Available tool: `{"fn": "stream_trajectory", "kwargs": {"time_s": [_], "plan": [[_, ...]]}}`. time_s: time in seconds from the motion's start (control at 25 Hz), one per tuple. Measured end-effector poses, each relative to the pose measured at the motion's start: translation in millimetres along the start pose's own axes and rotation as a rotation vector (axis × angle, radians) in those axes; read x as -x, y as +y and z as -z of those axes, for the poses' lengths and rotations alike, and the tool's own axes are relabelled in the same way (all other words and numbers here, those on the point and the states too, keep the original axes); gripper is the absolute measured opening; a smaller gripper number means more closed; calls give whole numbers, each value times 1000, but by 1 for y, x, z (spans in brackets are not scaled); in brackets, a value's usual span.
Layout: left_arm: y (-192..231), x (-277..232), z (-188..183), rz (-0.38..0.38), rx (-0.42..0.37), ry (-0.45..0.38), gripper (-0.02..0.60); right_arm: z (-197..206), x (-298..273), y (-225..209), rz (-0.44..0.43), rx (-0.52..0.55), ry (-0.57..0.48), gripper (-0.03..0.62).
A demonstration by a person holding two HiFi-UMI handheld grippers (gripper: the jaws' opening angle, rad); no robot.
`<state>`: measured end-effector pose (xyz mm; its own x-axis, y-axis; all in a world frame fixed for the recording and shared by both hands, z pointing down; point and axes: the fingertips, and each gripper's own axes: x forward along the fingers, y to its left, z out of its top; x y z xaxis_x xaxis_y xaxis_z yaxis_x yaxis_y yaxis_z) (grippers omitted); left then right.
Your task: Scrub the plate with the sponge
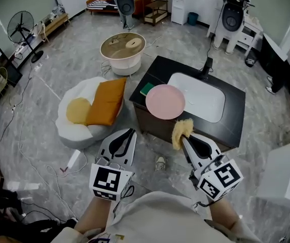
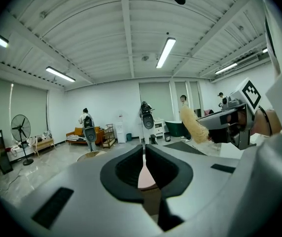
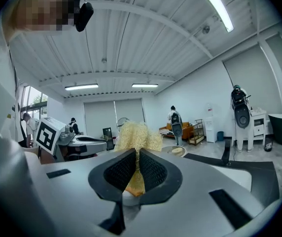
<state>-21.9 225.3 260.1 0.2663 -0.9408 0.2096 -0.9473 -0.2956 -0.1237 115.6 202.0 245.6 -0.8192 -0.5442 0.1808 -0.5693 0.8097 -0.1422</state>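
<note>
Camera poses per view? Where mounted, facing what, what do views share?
Head view: on the person's head, facing steeply down at the plate; left gripper, right gripper and forearms show.
Left gripper view: on left gripper, facing out across the room; its shut jaws show.
Right gripper view: on right gripper, likewise; jaws clamped on sponge.
Shared: sponge appears in all three.

1. My left gripper (image 1: pixel 128 133) and right gripper (image 1: pixel 183 139) each have a smooth, pale grey-white shell that tapers toward the tip.
2. My fingers (image 3: pixel 152 171) are lined with black pads. The pads on the right gripper show a fine mesh texture.
3. Dark rectangular slots (image 3: pixel 228 208) are set into the flanks of each shell.
4. Behind each shell sits a white marker cube (image 1: pixel 110 181) printed with black square patterns.
5. I wear a pale cream top (image 1: pixel 152 216).
</note>
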Motion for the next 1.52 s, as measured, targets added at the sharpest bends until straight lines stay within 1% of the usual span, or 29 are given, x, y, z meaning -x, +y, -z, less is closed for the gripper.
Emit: {"fn": "stream_trajectory", "kwargs": {"time_s": [0.08,0.2,0.28,0.4,0.48,0.56,0.64,0.68,0.84,1.04,1.2,1.32,1.44,1.52], "plan": [[7,-27,2,5,8,18,32,-2,-16,-22,0,2,7,46],[17,-69,0,12,-2,35,32,-4,-41,-58,-2,0,22,46],[24,-93,-2,15,-6,36,32,-2,-60,-81,-11,-9,45,46],[35,-128,-1,12,-10,65,32,5,-87,-111,-30,-26,86,46],[46,-149,3,1,21,87,31,8,-104,-129,-39,-30,110,46],[55,-168,9,6,82,102,25,10,-120,-146,-48,-36,132,46],[63,-183,15,11,132,120,23,10,-133,-159,-64,-39,146,46],[66,-191,17,10,143,128,23,9,-139,-165,-74,-37,149,45],[79,-217,26,2,146,157,23,14,-160,-185,-88,-37,175,46],[88,-244,43,22,201,204,23,39,-187,-204,-85,-66,224,46],[95,-265,68,38,211,250,25,63,-206,-218,-67,-80,261,46],[97,-280,87,82,222,301,25,79,-214,-225,-34,-97,293,46],[94,-298,106,176,230,353,25,91,-225,-232,6,-105,319,46],[97,-310,116,222,219,374,25,97,-233,-239,43,-110,333,46]]}}
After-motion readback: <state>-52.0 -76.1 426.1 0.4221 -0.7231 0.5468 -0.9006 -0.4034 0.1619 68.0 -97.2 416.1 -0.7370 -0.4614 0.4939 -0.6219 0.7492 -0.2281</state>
